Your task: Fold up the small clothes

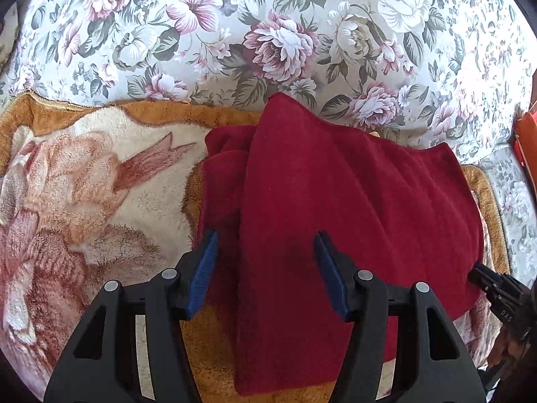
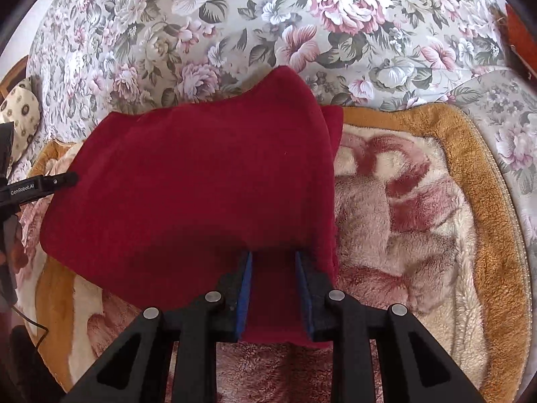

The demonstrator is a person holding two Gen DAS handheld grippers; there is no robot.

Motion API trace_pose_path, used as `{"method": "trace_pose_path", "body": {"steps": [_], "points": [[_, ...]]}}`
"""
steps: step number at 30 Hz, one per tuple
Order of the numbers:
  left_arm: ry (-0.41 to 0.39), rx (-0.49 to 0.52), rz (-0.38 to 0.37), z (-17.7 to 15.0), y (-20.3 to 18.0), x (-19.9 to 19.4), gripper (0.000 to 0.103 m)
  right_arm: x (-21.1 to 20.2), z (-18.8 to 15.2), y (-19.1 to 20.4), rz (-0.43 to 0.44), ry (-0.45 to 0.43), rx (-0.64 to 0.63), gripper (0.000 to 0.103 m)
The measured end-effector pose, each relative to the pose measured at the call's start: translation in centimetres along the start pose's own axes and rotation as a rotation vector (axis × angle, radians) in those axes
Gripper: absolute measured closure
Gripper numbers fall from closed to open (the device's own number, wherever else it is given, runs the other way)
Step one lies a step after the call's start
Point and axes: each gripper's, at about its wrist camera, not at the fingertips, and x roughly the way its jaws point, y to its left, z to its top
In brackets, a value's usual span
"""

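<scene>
A dark red fleece garment (image 1: 335,194) lies partly folded on a plush blanket (image 1: 100,181). My left gripper (image 1: 266,245) is open, its blue pads either side of the cloth's near left fold, just above it. In the right wrist view the red garment (image 2: 201,181) spreads left. My right gripper (image 2: 273,258) is partly open, its blue pads astride a strip of the cloth's near right edge, not pressing it. The right gripper's tip shows in the left wrist view (image 1: 483,275) at the cloth's right edge. The left gripper shows in the right wrist view (image 2: 43,184) at the cloth's left edge.
The blanket (image 2: 419,201) has a tan border and a pink and cream pattern. It lies on a floral bedspread (image 1: 268,33) that fills the far side. An orange-red object (image 1: 527,141) sits at the right edge. A spotted cushion (image 2: 20,110) is at the far left.
</scene>
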Motion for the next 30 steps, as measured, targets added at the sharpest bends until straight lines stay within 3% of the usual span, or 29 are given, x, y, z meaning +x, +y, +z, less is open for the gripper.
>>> {"method": "trace_pose_path", "body": {"steps": [7, 14, 22, 30], "points": [[-0.037, 0.039, 0.035, -1.4, -1.1, -2.4, 0.045, -2.2, 1.4, 3.4, 0.121, -0.046, 0.006, 0.079], [-0.047, 0.035, 0.07, -3.7, -0.6, -2.9, 0.045, -0.4, 4.2, 9.2, 0.205, -0.056, -0.027, 0.079], [-0.054, -0.102, -0.013, -5.9, 2.6, -1.7, 0.045, 4.8, 10.6, 16.9, 0.318, -0.054, -0.111, 0.079], [-0.044, -0.173, -0.133, -6.6, 4.2, -0.9, 0.045, 12.2, 14.9, 23.7, 0.313, 0.044, -0.183, 0.079]]}}
